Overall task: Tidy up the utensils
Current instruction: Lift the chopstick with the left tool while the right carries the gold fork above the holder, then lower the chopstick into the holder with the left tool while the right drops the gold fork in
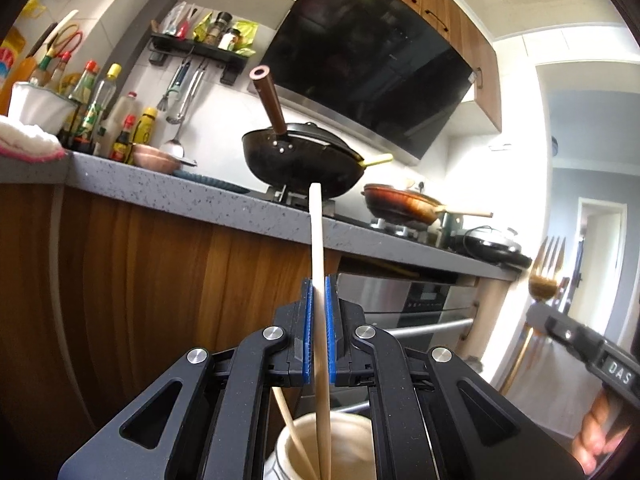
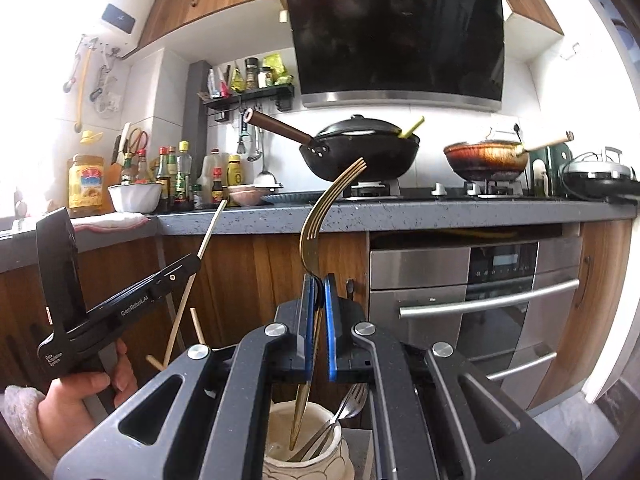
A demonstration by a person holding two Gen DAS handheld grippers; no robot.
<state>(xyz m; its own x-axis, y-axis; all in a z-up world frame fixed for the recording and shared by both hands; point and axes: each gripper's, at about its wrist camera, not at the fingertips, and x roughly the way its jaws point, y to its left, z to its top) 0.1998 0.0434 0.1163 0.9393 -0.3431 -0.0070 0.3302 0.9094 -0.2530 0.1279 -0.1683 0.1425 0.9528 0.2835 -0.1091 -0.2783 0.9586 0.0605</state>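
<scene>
In the left wrist view my left gripper is shut on a pale wooden chopstick that stands nearly upright. Its lower end reaches into the mouth of a beige jar, beside another chopstick. In the right wrist view my right gripper is shut on a gold fork, tines up. The handle tip hangs in the mouth of a beige ceramic jar that holds a silver fork. Each view shows the other gripper: the right gripper with the gold fork, the left gripper with the chopstick.
A grey counter runs across ahead, with a black wok and a brown pan on the stove. Sauce bottles and a white bowl stand at its left. Below are wooden cabinet fronts and a steel oven. Loose chopstick ends show at lower left.
</scene>
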